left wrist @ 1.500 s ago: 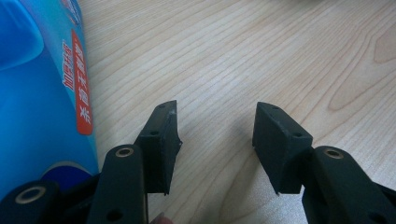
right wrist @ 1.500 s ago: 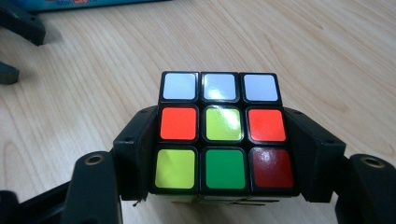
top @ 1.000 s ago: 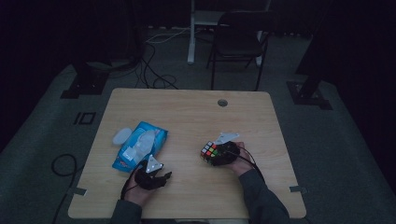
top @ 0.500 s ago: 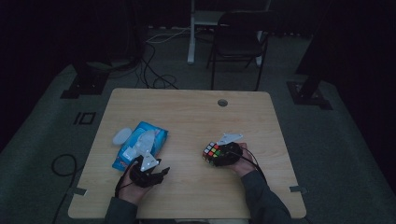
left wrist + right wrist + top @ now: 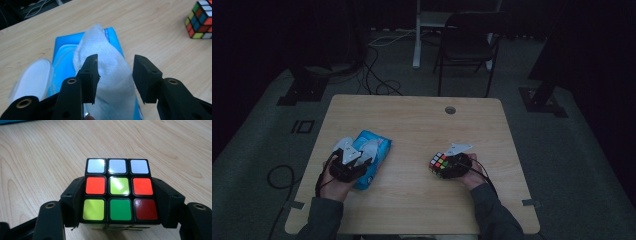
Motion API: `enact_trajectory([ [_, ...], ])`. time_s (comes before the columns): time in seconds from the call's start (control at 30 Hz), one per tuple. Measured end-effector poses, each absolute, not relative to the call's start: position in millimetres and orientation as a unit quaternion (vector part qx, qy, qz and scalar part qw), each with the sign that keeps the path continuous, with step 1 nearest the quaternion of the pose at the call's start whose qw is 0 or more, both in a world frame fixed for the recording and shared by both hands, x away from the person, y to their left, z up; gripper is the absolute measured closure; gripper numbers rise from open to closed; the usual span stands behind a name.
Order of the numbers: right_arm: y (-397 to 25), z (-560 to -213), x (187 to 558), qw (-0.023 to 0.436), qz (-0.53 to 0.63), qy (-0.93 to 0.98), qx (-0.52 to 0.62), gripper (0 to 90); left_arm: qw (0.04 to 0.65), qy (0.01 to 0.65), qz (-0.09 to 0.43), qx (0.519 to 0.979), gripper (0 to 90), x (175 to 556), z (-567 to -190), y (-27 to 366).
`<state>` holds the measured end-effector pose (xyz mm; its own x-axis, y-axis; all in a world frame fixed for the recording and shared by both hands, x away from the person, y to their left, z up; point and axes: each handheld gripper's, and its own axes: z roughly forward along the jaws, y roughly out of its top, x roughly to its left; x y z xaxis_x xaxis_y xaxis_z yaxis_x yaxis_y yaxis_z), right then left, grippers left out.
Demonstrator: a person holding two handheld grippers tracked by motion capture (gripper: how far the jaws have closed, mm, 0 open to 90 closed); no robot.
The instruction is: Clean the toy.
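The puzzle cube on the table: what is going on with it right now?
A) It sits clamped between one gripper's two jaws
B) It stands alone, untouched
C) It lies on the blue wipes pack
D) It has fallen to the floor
A: in the right gripper view the puzzle cube sits on the table with the right gripper and its black jaws pressed against both its sides.

The bench (image 5: 37, 150) is pale wood with a smooth, faintly shiny grain. Between the right tool's (image 5: 120, 202) matt black plastic jaws, the cube (image 5: 119, 192) shows glossy stickers. Ahead of the left tool (image 5: 115, 75), a soft, dimpled white wipe (image 5: 110, 75) rises from a glossy blue plastic pack (image 5: 62, 62).
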<state>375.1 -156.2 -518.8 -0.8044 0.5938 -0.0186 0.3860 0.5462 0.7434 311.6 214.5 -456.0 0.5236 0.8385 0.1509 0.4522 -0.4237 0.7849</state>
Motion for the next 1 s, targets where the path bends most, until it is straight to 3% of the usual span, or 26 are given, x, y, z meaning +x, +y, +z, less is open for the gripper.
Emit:
enact_trajectory([
  [0.17,-156,-520,375,0.135,0.387,0.867,0.284,33.7,0.344,0.387,0.269,0.812,54.3,318,-455,199],
  [0.33,-158,-521,375,0.128,0.393,0.863,0.290,33.4,0.292,0.383,0.277,0.832,52.6,328,-468,186],
  [0.4,-159,-522,375,0.123,0.397,0.862,0.290,33.3,0.283,0.393,0.280,0.829,58.1,330,-471,188],
  [0.57,-159,-522,374,0.123,0.397,0.863,0.288,33.3,0.283,0.407,0.277,0.824,83.3,331,-470,197],
  [0.63,-159,-522,374,0.123,0.396,0.863,0.289,33.3,0.295,0.411,0.271,0.819,89.2,331,-467,200],
  [1.0,-159,-522,374,0.125,0.396,0.863,0.289,33.4,0.418,0.367,0.222,0.801,90.0,321,-434,185],
])
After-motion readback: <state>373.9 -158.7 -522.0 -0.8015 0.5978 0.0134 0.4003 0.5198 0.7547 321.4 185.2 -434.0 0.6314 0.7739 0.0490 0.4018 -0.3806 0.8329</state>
